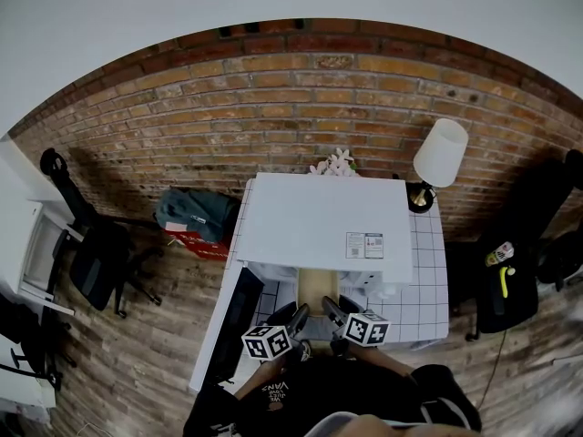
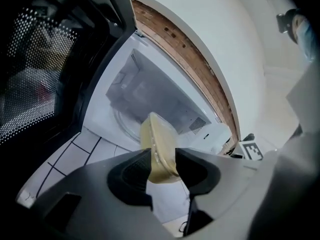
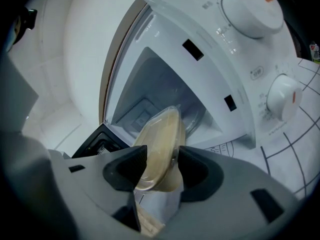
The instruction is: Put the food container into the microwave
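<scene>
Head view: food container (image 1: 317, 287) just in front of open white microwave (image 1: 319, 217) on tiled table (image 1: 428, 271), between left gripper (image 1: 295, 315) and right gripper (image 1: 330, 309).

Left gripper view: jaws clamped on one container edge, cavity ahead.

Right gripper view: jaws clamped on the container's opposite edge, knobs (image 3: 282, 98) at right.

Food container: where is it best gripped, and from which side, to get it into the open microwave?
I'd grip the food container by its two opposite side edges, one claw from each side, as the left claw and right claw do now. It is shallow, so jaws span lid to base, and its front stays free to enter the microwave.
</scene>
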The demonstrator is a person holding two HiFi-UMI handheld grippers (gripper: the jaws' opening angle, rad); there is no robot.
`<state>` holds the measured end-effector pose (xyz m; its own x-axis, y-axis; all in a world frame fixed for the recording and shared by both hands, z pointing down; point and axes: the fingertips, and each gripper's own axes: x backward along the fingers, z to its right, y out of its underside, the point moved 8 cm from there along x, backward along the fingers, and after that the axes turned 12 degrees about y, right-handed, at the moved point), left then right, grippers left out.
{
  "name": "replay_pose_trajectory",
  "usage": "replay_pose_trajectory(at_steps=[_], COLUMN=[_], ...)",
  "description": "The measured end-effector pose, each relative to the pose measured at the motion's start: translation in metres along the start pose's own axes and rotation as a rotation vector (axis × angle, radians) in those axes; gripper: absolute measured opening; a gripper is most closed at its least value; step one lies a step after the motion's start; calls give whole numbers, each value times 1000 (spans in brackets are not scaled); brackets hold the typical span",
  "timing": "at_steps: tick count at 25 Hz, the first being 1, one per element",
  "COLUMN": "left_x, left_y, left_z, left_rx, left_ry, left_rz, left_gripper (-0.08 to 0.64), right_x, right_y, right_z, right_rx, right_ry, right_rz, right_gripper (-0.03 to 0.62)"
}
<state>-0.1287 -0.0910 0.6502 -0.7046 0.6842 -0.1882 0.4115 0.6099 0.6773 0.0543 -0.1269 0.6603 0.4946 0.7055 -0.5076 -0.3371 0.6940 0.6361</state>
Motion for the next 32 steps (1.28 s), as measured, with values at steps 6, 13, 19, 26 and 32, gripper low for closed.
replay_pose_trajectory(at_steps=[6, 13, 19, 26, 32], left_x=[-4, -10, -16, -24, -32], left_y=[-5, -9, -14, -17, -20], left_z=[-11, -23, -29, -36, -40], left_rx=[5, 16, 10, 7, 6], left_ry=[-7, -13, -11, -12, -11], left_rz=[-7, -8, -16, -22, -32], left_gripper=[156, 156, 156, 156, 156], right_x=[-12, -26, -34, -42, -48], right_y=[-2, -7, -12, -16, -21], right_z=[0, -1, -1, -1, 2], right_rx=[-8, 3, 14, 17, 17], right_ry=[6, 12, 19, 31, 57], right_rz=[0, 4, 12, 23, 43], right_gripper=[193, 193, 193, 193, 193])
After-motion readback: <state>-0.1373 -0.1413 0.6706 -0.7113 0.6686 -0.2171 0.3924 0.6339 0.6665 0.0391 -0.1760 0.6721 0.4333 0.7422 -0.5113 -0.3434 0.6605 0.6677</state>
